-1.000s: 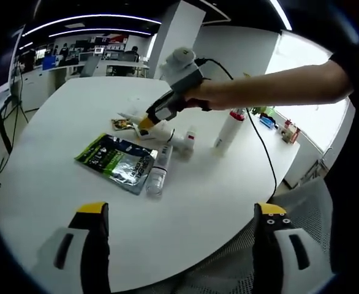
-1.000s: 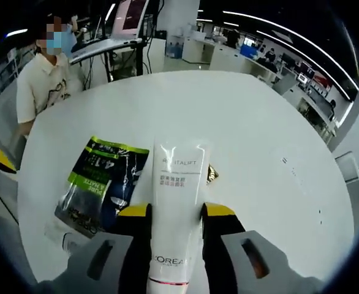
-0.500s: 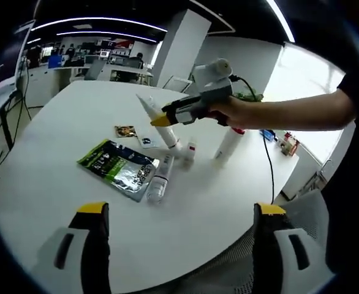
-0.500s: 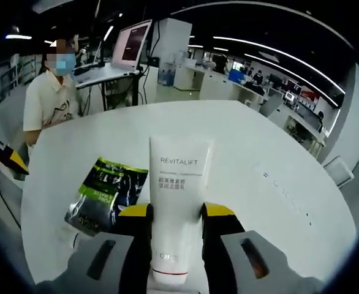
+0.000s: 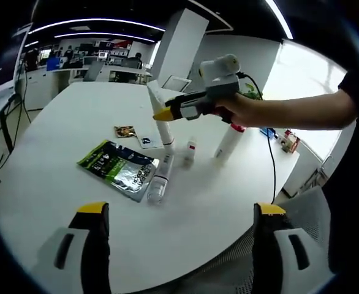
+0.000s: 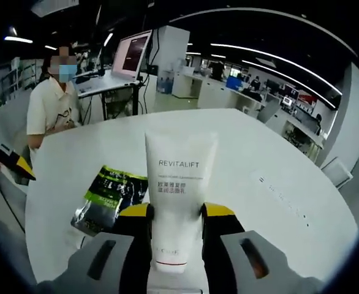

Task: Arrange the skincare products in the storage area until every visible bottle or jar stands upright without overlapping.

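My right gripper point(image 6: 176, 211) is shut on a white Revitalift tube point(image 6: 178, 196). In the left gripper view, that gripper point(image 5: 162, 114) comes in from the right in a hand and holds the tube point(image 5: 160, 122) nearly upright, cap end down on the white table point(image 5: 57, 147). A clear bottle point(image 5: 160, 177) lies on its side beside a green foil pack point(image 5: 119, 166). A small red-capped bottle point(image 5: 190, 150) stands close by. A taller white tube with a red cap point(image 5: 228, 141) stands to the right. My left gripper point(image 5: 179, 211) is open near the table's front edge.
A small brown sachet point(image 5: 125, 131) and a card point(image 5: 147, 141) lie behind the pack. The green pack point(image 6: 111, 196) lies left of the held tube. A person point(image 6: 49, 104) sits beyond the table's far edge. A cable point(image 5: 266, 165) runs off the table to the right.
The right gripper has lifted the tube off the table and tipped it from lying to nearly upright. The left gripper has stayed open and low.
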`<state>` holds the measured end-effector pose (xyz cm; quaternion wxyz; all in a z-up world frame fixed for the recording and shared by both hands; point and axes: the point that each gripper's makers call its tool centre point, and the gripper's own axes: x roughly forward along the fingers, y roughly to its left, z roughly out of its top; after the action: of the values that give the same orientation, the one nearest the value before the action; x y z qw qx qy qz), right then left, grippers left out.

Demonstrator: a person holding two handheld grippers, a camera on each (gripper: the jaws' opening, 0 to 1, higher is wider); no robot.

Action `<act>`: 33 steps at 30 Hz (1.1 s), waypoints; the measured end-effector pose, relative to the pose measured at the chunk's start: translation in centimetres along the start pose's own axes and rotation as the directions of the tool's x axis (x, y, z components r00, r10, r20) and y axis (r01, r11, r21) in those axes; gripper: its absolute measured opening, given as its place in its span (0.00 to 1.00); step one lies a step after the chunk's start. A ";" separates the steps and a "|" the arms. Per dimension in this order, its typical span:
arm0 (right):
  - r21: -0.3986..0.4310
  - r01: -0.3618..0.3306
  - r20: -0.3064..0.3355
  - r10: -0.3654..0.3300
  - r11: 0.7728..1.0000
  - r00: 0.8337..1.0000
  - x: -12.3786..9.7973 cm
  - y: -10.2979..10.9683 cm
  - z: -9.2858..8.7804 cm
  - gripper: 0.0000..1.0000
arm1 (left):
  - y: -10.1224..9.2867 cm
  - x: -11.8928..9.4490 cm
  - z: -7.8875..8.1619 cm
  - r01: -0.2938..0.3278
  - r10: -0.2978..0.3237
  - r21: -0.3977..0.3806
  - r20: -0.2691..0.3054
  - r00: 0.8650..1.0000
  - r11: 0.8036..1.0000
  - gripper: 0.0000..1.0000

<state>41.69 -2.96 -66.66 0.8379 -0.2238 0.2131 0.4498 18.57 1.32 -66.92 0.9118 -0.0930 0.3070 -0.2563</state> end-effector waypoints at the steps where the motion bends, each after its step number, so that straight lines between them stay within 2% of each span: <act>1: 0.006 0.000 0.003 0.000 1.000 1.000 -0.1 0.0 0.0 0.30 | 0.0 0.0 0.0 0.000 0.000 0.000 0.000 1.000 1.000 0.90; 17: 0.019 0.007 0.043 -0.007 1.000 0.999 -0.7 -0.1 0.6 0.30 | 0.3 0.0 -0.2 0.000 0.000 0.006 -0.007 1.000 1.000 0.90; 33: 0.010 -0.003 0.134 0.002 1.000 0.991 -4.3 2.0 3.6 0.30 | -0.1 -0.1 0.0 0.005 -0.005 0.013 0.002 1.000 1.000 0.90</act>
<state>38.38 -2.75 -61.68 0.8510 -0.1884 0.1591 0.4637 18.51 1.29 -66.85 0.9121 -0.0881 0.3041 -0.2603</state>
